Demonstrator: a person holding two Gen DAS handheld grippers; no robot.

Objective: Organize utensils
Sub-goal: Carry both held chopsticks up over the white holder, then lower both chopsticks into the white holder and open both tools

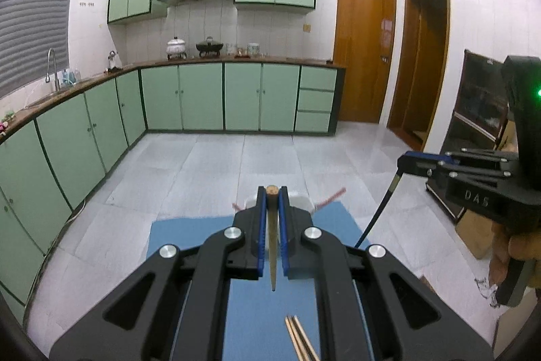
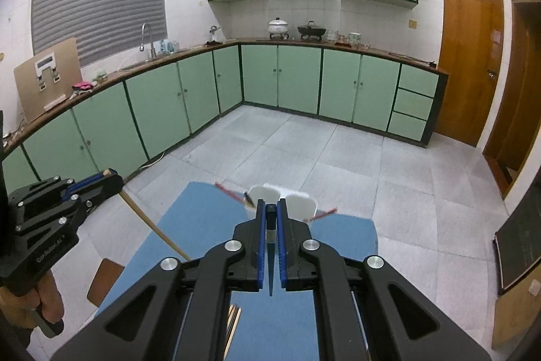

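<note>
**Two chopsticks aloft, a small cup to hit**

The left tool point(image 1: 272, 192) is clamped on a wooden chopstick point(image 1: 272, 246), gripped near its thick end so the long tapered part hangs down toward the blue mat point(image 1: 189, 235). The right tool point(image 2: 269, 208) is likewise closed on a dark chopstick point(image 2: 270, 259), held the same way. Both hang above the counter, near the white holder point(image 2: 297, 203) at the mat's far edge, which seems to have two cups side by side, though the tools hide much of it. Red sticks point(image 2: 230, 192) already lean out of the holder to either side. A few loose wooden chopsticks point(image 1: 299, 337) lie on the mat below.

The main risk is a missed drop. Each stick is held at one end only, so its free tip can swing, and a tip that catches the rim will tilt the stick out onto the mat or floor. The leaning red sticks crowd the openings; a descending tip could strike one and lever it out, or nudge the light holder off the mat's edge. With both tools converging on the same spot, they may also knock together. Going one at a time, tip first and vertical, would probably avoid most of this.
</note>
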